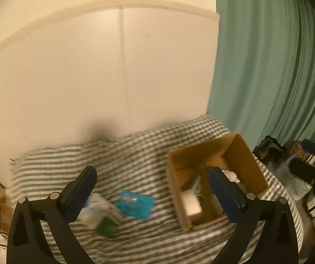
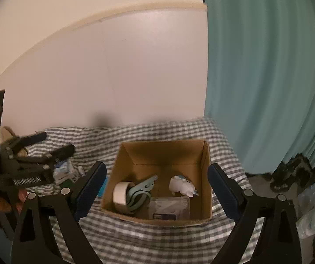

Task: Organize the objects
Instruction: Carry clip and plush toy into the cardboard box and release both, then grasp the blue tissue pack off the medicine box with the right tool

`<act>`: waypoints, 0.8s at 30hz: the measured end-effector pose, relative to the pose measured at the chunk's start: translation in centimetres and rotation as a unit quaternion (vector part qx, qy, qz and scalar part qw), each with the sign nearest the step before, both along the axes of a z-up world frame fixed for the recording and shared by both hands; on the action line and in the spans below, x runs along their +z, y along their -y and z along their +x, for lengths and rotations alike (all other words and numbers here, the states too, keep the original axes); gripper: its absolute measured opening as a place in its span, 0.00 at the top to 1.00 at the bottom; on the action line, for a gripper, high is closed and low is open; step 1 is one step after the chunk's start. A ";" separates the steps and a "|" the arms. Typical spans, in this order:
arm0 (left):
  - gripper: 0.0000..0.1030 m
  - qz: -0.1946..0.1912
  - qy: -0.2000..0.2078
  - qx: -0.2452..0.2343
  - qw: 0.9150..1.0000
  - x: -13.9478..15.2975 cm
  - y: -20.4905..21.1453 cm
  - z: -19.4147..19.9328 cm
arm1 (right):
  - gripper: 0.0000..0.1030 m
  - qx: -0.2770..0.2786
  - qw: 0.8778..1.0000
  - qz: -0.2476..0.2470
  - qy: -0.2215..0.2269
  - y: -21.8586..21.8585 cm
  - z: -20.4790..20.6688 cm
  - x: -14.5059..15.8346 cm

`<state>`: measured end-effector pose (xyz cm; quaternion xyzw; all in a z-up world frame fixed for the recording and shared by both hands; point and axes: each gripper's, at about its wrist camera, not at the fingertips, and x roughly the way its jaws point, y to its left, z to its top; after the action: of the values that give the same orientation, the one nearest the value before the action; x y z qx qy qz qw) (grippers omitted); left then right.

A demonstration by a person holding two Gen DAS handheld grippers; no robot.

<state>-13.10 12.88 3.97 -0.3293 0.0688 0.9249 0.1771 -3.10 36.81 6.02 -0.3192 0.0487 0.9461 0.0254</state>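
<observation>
1. One cardboard box [image 2: 205, 165] sat open on the gray checked cloth [image 2: 157, 242].
2. Inside the box I counted four things: one tape roll [image 2: 120, 194], one pale green clip thing [image 2: 140, 192], one crumpled white item [image 2: 182, 186] and one small whitish box [image 2: 169, 208].
3. Outside on the cloth, left of the box: one blue packet [image 1: 135, 204] and one white-and-green pack [image 1: 101, 216], pretty blurry.
4. Left gripper [image 1: 155, 194] was spread wide, nothing in it.
5. Right gripper [image 2: 157, 191] was also wide open and empty, hanging over the box.
</observation>
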 end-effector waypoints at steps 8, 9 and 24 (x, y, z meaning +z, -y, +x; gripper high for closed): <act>0.00 -0.031 -0.027 0.048 0.998 3.0 7.3 4.1 | 0.00 0.013 0.999 0.024 -0.041 6.0 4.8 4.5; 0.00 -0.027 -0.032 0.053 0.998 3.1 8.6 4.7 | 0.00 0.015 0.999 0.030 -0.043 6.7 5.0 4.9; 0.00 0.017 -0.038 0.133 0.990 0.9 20.8 7.0 | 0.00 0.107 0.990 0.050 -0.070 20.0 5.4 3.2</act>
<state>-6.07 -7.88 4.89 -0.2966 0.0156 0.9532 0.0558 2.31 16.83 9.26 -0.2534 -0.0316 0.9648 -0.0633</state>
